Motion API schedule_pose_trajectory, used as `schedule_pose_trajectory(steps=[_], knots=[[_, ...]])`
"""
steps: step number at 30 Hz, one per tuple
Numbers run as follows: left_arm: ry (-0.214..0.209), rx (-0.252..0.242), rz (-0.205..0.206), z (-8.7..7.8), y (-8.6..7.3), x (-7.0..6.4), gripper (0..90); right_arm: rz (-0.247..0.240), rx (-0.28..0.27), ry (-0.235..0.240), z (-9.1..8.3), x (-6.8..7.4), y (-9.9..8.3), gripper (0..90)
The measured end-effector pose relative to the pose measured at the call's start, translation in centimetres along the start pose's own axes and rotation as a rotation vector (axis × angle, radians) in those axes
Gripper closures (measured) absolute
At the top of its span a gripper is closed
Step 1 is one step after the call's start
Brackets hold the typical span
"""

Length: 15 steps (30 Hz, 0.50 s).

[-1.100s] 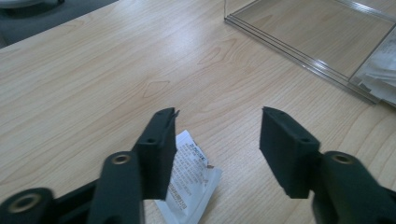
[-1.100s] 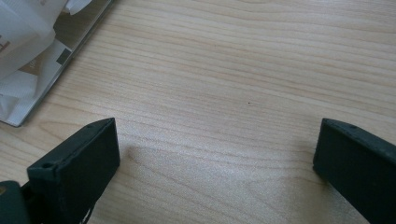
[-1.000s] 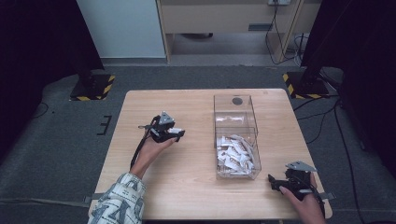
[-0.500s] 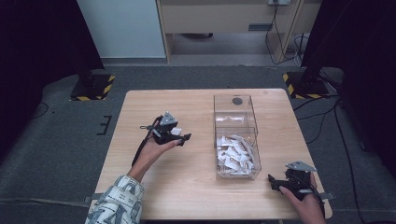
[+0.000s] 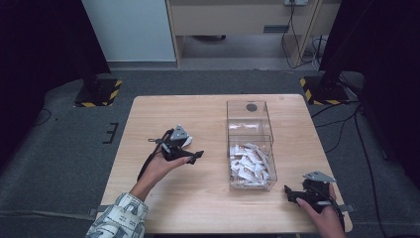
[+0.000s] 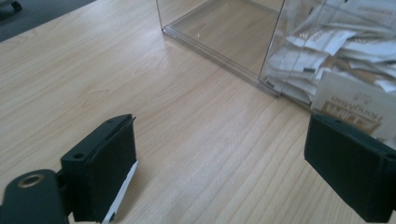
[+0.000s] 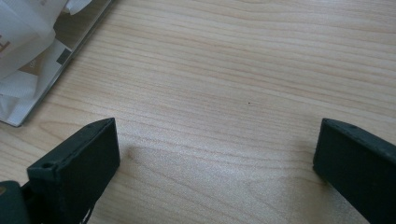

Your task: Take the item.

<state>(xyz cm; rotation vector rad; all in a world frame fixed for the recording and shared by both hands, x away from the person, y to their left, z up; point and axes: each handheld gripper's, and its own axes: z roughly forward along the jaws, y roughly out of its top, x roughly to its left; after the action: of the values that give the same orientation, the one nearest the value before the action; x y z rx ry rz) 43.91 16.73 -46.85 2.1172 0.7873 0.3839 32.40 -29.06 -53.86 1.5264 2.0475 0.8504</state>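
Wooden table [image 5: 198,198]: left gripper [image 5: 193,157] and right gripper [image 5: 292,194] gape wide, empty.

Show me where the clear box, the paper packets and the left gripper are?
clear box [image 5: 250,115]: high view, on its far wall.
paper packets [image 5: 249,162]: high view, on the middle of the pile inside the box.
left gripper [image 5: 196,156]: high view, between its two open jaw tips.

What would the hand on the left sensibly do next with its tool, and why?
Probably carry the left gripper on toward the clear box and over its near half. Its jaws are wide open and hold nothing, and the white packets lie heaped there, while the far half is bare.
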Motion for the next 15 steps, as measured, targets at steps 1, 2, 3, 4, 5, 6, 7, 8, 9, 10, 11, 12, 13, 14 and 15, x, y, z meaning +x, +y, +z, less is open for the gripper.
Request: schedule_pose_trajectory(steps=[1,2,3,4,5,6,7,8,9,10,11,12,13,14,15], knots=[[0.002,0.009,0.003,-0.1,-0.2,0.0,7.3,0.0,0.0,0.0,0.0,0.0,0.0,0.8],[0.005,0.013,0.007,-0.2,-0.3,-0.1,7.3,0.0,0.0,0.0,0.0,0.0,0.0,0.8],[0.006,0.012,0.006,-0.3,-0.5,-0.1,7.2,0.0,0.0,0.0,0.0,0.0,0.0,0.8],[0.005,0.012,0.005,-0.4,-0.6,-0.1,7.2,0.0,0.0,0.0,0.0,0.0,0.0,0.8],[0.008,0.014,0.005,-0.6,-0.8,-0.1,7.2,0.0,0.0,0.0,0.0,0.0,0.0,0.8],[0.014,0.015,0.005,-0.7,-1.0,-0.1,7.3,0.0,0.0,0.0,0.0,0.0,0.0,0.8],[0.018,0.014,0.0,-0.9,-1.2,-0.1,7.3,0.0,0.0,0.0,0.0,0.0,0.0,0.8],[0.016,0.015,-0.006,-1.0,-1.4,-0.1,7.3,0.0,0.0,0.0,0.0,0.0,0.0,0.8],[0.017,0.018,-0.012,-1.1,-1.7,-0.1,7.3,0.0,0.0,0.0,0.0,0.0,0.0,0.8],[0.02,0.025,-0.009,-1.1,-2.0,-0.1,7.2,0.0,0.0,0.0,0.0,0.0,0.0,0.8],[0.021,0.036,-0.008,-1.2,-2.3,-0.1,7.2,0.0,0.0,0.0,0.0,0.0,0.0,0.8],[0.025,0.046,-0.008,-1.3,-2.6,-0.2,7.2,0.0,0.0,0.0,0.0,0.0,0.0,0.8],[0.032,0.054,-0.009,-1.3,-2.8,-0.2,7.2,0.0,0.0,0.0,0.0,0.0,0.0,0.8],[0.032,0.056,-0.011,-1.4,-3.2,-0.2,7.2,0.0,0.0,0.0,0.0,0.0,0.0,0.8],[0.03,0.056,-0.015,-1.5,-3.5,-0.2,7.2,0.0,0.0,0.0,0.0,0.0,0.0,0.9]])
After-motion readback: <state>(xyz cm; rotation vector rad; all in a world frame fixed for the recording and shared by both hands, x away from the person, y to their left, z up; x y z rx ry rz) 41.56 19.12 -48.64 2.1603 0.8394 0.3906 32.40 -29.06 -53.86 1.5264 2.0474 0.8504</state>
